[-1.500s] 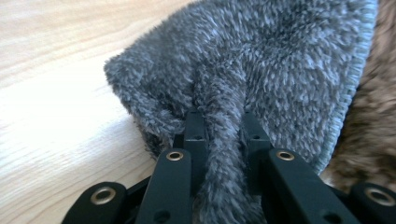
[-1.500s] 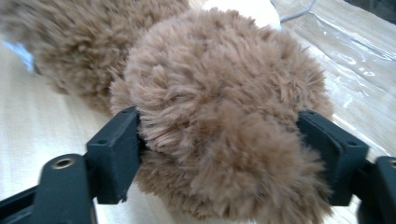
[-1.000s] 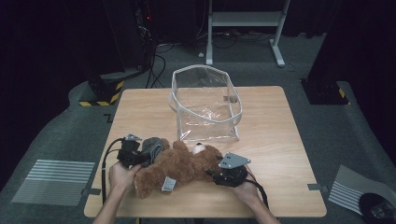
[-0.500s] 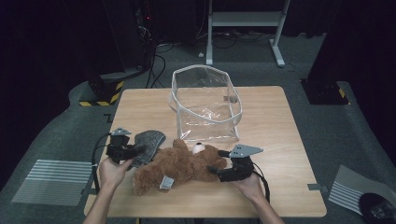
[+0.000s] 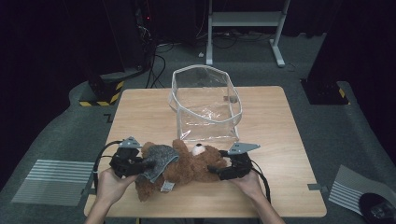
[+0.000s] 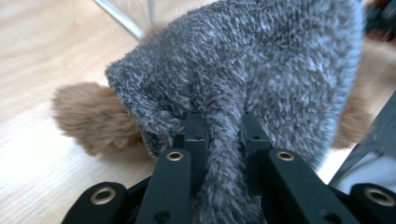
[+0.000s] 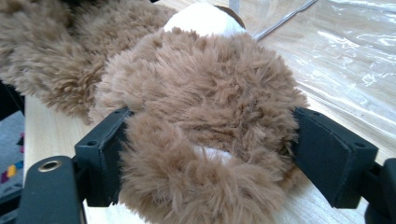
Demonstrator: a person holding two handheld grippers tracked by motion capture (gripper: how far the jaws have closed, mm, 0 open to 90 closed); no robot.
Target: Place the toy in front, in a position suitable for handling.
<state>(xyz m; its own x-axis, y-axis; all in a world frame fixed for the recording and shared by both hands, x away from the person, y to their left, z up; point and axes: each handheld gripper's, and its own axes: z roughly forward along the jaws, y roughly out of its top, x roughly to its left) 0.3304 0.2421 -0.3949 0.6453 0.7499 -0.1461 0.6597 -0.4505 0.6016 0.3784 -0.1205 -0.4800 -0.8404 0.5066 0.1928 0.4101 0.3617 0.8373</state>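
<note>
The clear plastic bag [image 5: 205, 105] stands open at the centre of the wooden table [image 5: 280, 121], mouth up, and through its walls nothing shows inside except glare and creases. Just below it in the high view lies the brown teddy bear [image 5: 189, 165], stretched across the lower middle of the frame, its white muzzle [image 5: 198, 150] close to the bag's lower edge. A grey knitted hat [image 5: 161, 158] drapes over the bear's left end. The left gripper [image 5: 140, 164] comes in at lower left, and its own view shows the two black jaws pinched tight on a fold of that grey hat [image 6: 243, 84], with brown plush [image 6: 88, 116] poking out behind. The right gripper [image 5: 218, 171] sits at the bear's right end; its jaws have just been opening and now stand wide on either side of a furry brown limb [image 7: 201, 135], the pads at the fur's edges. The bear's bulk lies between both grippers and the bag. Beyond the table, at the top of the frame, a white metal stand [image 5: 243, 21] rises from the grey carpet [image 5: 327, 130], and a yellow-and-black striped block [image 5: 100, 93] sits at upper left.
</note>
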